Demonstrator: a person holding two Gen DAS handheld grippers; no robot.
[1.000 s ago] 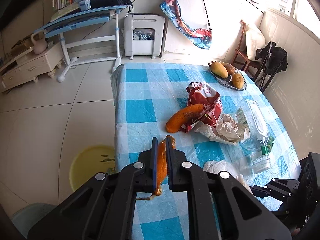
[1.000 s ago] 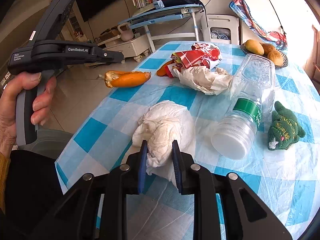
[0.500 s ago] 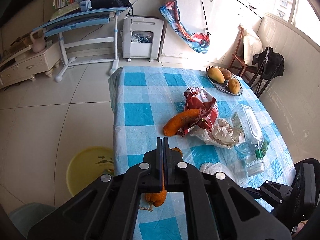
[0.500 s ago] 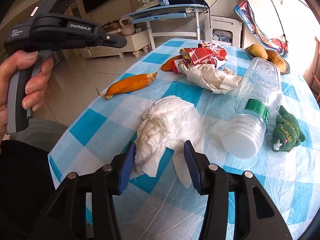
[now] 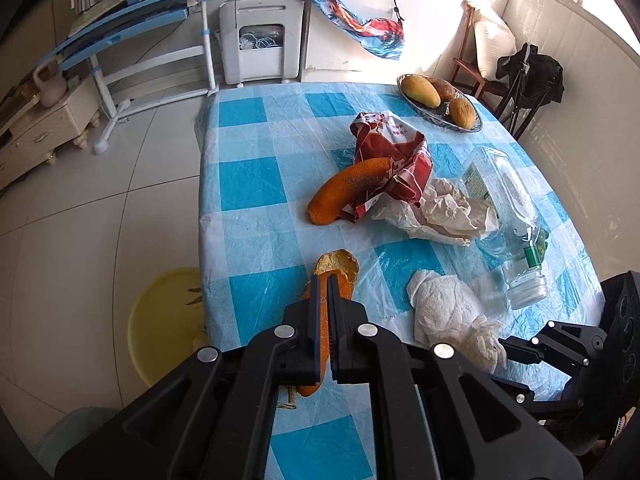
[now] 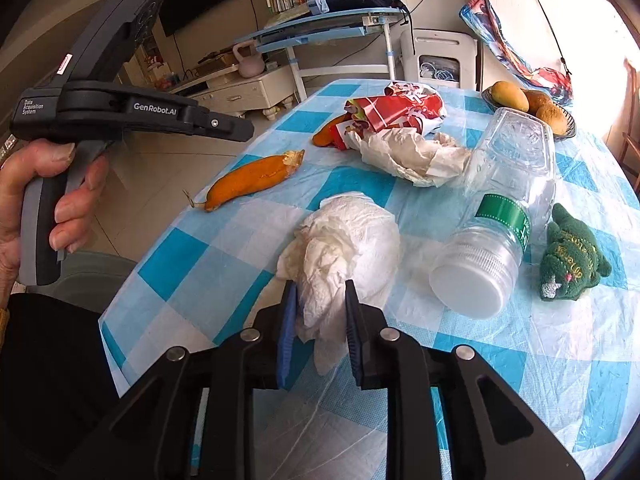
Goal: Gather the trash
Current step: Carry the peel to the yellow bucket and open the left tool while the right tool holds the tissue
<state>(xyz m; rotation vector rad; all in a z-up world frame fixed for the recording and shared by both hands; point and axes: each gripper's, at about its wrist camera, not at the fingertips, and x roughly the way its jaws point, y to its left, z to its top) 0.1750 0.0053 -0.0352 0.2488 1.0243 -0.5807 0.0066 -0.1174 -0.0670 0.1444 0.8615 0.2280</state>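
Observation:
An orange peel piece (image 6: 252,178) lies on the blue checked table near its left edge; in the left wrist view it (image 5: 338,270) shows past my fingers. My left gripper (image 5: 328,284) is shut and empty, held above the peel. My right gripper (image 6: 318,296) is closed on the near end of a crumpled white tissue wad (image 6: 344,240), which rests on the table and also shows in the left wrist view (image 5: 448,312). Other trash lies beyond: a red wrapper (image 6: 396,110), crumpled paper (image 6: 408,156), another orange peel (image 5: 348,190) and an empty plastic bottle (image 6: 496,208).
A green knitted toy (image 6: 570,256) lies right of the bottle. A bowl of fruit (image 5: 438,102) stands at the table's far corner. A yellow basin (image 5: 164,320) sits on the floor left of the table. A grey bin (image 5: 68,436) shows at lower left.
My left gripper let go of the orange peel, which now lies on the table, and shut empty above it. My right gripper opened briefly, then closed again on the tissue wad.

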